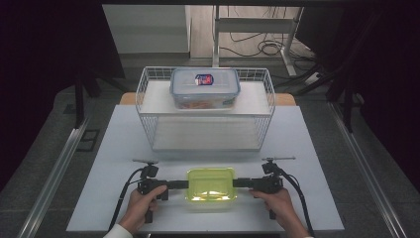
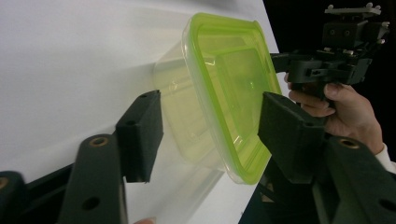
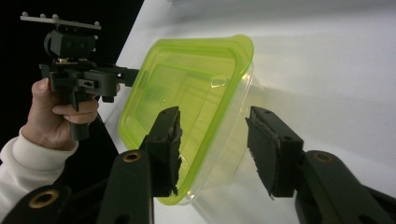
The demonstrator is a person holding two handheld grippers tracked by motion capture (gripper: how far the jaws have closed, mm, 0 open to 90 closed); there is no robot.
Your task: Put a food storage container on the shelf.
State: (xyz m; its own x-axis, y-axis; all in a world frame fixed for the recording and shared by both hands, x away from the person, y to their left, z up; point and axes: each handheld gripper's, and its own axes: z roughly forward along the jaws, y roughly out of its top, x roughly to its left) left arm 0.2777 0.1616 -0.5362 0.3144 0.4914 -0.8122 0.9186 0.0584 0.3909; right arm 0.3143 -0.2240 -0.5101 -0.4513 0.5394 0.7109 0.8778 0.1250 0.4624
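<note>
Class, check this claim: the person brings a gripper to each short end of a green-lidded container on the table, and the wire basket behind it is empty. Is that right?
Not quite. The wire basket is not empty: the high view shows a clear lidded box on its upper shelf. The rest stands.

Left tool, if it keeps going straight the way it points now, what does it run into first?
Most likely the green-lidded container: the left tool points straight at its near end, and in the left gripper view that end already sits between its jaws. Whether the pads touch it is unclear. Beyond it comes the right tool.
</note>
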